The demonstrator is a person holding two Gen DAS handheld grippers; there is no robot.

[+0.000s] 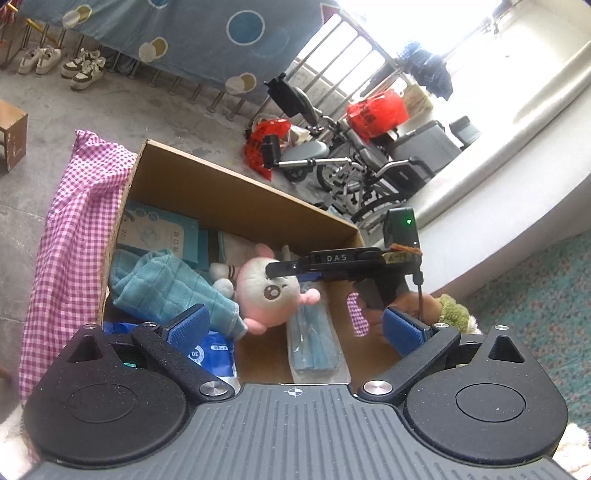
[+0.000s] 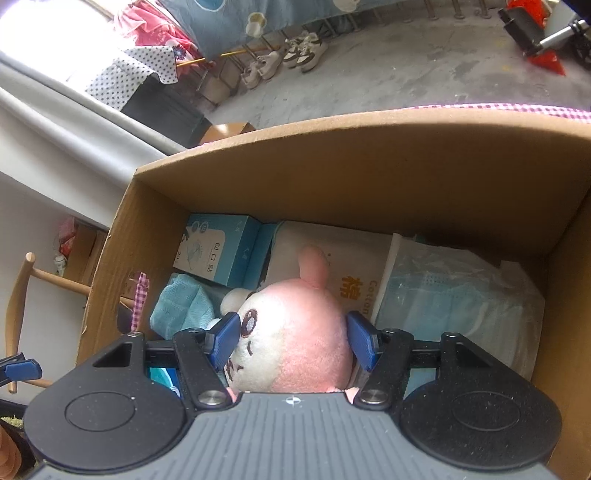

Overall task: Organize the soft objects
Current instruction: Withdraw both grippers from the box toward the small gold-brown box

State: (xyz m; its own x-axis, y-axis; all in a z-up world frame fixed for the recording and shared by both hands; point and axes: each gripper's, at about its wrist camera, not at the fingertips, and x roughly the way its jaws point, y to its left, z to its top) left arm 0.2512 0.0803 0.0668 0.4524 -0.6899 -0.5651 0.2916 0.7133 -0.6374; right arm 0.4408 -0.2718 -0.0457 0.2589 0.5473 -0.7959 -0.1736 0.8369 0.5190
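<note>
The right wrist view shows the right gripper clamped across the pink plush toy inside the cardboard box; soft and light, it squashes easily, so its round head seems the best hold.

1. The floor is grey and bare, like rough stone.
2. A big blue cloth with round dots hangs on a metal rail.
3. Two pairs of white shoes sit on the floor under the cloth.
4. A wheelchair stands by the railing, with red plastic bags on and near it.
5. Bright daylight comes in behind the railing.
6. A small brown stool stands at the left edge.
7. A wooden chair stands near the white wall.
</note>
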